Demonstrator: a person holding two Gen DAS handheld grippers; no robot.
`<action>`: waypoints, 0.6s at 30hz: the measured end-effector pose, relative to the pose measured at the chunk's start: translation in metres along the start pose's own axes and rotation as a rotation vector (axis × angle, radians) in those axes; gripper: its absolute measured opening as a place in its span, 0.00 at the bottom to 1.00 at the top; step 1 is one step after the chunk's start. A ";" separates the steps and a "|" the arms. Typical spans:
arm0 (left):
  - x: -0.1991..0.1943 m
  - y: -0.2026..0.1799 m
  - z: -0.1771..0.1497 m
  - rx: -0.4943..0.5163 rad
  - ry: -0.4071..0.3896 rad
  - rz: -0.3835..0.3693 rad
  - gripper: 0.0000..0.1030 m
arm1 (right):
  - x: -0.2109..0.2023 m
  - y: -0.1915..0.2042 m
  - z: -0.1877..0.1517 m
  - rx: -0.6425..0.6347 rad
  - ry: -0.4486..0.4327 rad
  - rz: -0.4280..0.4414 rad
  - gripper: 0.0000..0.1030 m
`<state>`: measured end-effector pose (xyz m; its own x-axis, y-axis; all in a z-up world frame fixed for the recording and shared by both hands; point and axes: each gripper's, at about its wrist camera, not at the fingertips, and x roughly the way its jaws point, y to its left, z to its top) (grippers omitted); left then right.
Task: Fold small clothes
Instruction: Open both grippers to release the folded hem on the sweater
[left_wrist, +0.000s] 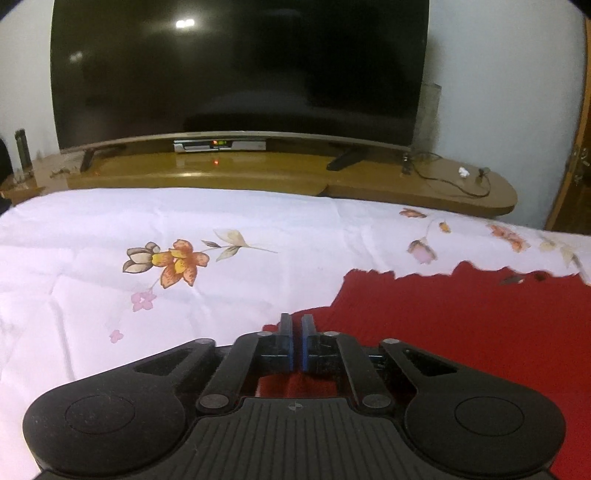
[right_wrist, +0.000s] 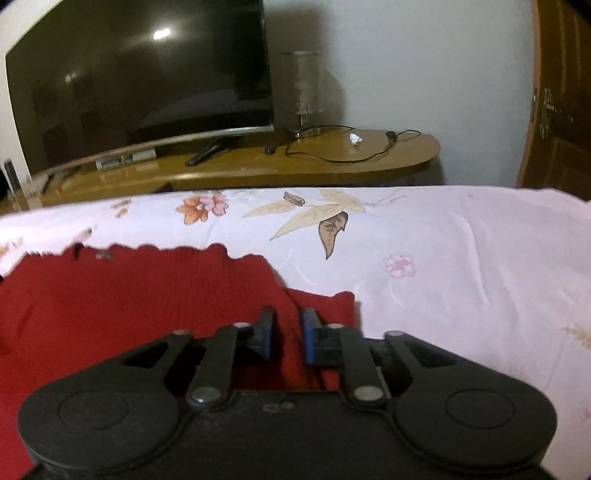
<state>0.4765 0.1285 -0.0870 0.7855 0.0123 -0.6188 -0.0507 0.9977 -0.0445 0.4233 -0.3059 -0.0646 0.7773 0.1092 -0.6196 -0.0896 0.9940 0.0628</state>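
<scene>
Red garment (left_wrist: 461, 332) flat on floral bedsheet (left_wrist: 110, 221), far edge blurred. Left gripper (left_wrist: 296, 325) nearly closed at its corner (grip unclear). Right gripper (right_wrist: 287, 325) pinching a fabric ridge.

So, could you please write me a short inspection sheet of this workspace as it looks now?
Surface: floral bedsheet, wrinkled.
Job's things: red knit garment spread on the sheet.
Clutter: nothing seen on the sheet.
Grippers: left gripper nearly shut at the garment's corner, grip unclear; right gripper closed on a garment fold.
Cables: black cord on the wooden stand.
Surroundings: dark TV, set-top box, glass cylinder, door.
</scene>
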 end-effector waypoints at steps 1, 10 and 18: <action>-0.006 -0.002 0.003 0.010 -0.002 -0.005 0.45 | -0.002 -0.004 0.002 0.018 0.000 0.013 0.37; -0.040 -0.066 0.033 0.141 -0.119 -0.182 0.67 | -0.024 0.036 0.033 -0.056 -0.102 0.190 0.46; 0.013 -0.103 0.005 0.198 0.046 -0.230 0.67 | 0.033 0.110 0.028 -0.148 0.065 0.258 0.46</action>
<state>0.4950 0.0261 -0.0870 0.7336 -0.2134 -0.6452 0.2499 0.9676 -0.0360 0.4562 -0.1930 -0.0565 0.6757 0.3525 -0.6474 -0.3726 0.9211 0.1126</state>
